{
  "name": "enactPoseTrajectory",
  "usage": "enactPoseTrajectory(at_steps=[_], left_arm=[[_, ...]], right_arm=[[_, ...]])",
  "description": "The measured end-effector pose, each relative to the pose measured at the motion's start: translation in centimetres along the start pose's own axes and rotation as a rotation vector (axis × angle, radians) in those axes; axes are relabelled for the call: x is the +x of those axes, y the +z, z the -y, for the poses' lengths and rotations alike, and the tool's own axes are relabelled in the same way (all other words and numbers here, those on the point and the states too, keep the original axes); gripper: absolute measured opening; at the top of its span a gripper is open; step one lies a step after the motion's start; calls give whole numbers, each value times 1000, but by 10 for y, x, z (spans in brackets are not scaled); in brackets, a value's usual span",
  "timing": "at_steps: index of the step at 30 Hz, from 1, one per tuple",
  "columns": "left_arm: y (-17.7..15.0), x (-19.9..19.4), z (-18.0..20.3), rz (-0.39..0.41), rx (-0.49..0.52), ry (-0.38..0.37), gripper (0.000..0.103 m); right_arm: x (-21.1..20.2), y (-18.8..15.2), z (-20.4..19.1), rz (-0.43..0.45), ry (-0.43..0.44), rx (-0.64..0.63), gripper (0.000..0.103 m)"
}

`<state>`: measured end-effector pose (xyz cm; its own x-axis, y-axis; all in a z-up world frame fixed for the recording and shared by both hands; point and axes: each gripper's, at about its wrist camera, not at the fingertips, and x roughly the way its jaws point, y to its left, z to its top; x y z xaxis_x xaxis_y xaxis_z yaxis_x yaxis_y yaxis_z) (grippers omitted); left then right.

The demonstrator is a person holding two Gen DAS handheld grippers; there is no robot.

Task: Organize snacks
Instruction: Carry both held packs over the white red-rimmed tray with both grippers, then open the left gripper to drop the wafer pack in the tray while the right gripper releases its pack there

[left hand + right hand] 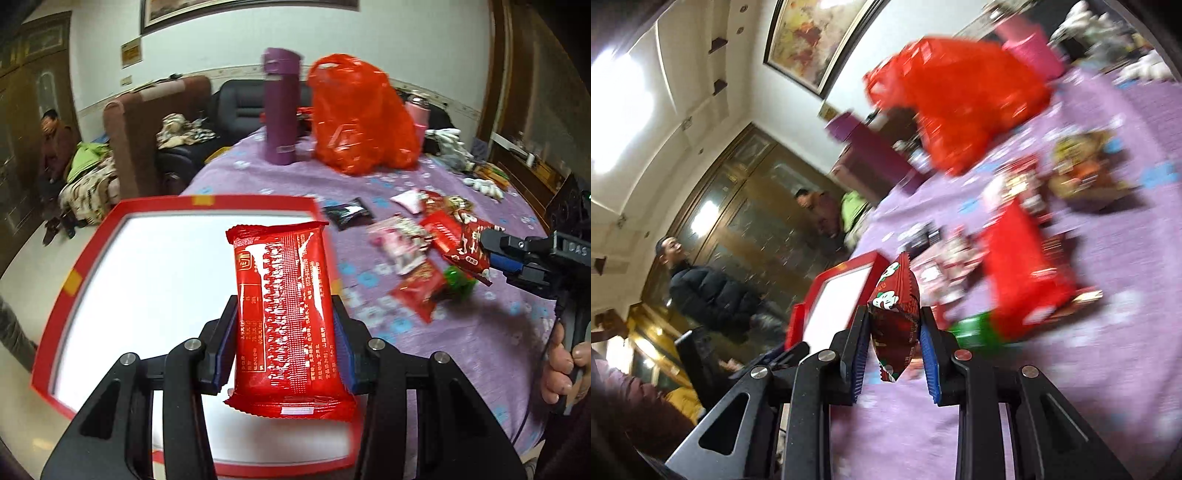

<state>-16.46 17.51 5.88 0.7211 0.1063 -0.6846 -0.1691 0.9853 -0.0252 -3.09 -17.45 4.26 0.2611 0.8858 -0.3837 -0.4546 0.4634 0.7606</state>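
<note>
The surface, covered by a purple cloth patterned with pale and blue flowers, is used as the sorting ground, so the loose snacks are left spread across it. The shallow rectangular box with a red rim and white floor is set at the near left edge of the surface, apparently as the collecting place, since both held packets are carried near it. A translucent orange-red plastic carrier bag is stood at the far side beside a tall purple flask, well apart from the sorting area.

The scattered pile of small wrapped snacks is left to the right of the box, not yet sorted.

A long glossy red foil snack packet is clamped across its width between the pads of the left hand-held gripper, held lengthwise above the white floor of the box, presumably so it can be laid flat. A smaller dark red packet with white cartoon figures is pinched edge-on by the nearly closed right hand-held gripper, above the cloth just beside the box.
</note>
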Motion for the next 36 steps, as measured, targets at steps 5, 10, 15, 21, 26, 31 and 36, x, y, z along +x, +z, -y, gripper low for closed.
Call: enactPoseTrajectory(at_steps=[5, 10, 15, 21, 26, 31, 36], left_arm=[[-8, 2, -22, -12, -27, 19, 44], [-14, 4, -38, -16, -39, 52, 44], [-17, 7, -52, -27, -53, 104, 44], [-18, 5, -61, -6, -21, 260, 45], [-14, -4, -56, 39, 25, 345, 59], [-11, -8, -43, 49, 61, 338, 60], [-4, -6, -24, 52, 105, 324, 60]], right_arm=[[58, -9, -42, -90, 51, -46, 26], [109, -30, -79, -171, 47, -122, 26], [145, -50, -98, -242, -6, -185, 29], [152, -54, -110, -242, -46, -242, 56], [125, -42, -104, -159, -85, -243, 69], [94, -22, -77, -86, -132, -194, 70], [58, 0, -57, -8, -176, -162, 72]])
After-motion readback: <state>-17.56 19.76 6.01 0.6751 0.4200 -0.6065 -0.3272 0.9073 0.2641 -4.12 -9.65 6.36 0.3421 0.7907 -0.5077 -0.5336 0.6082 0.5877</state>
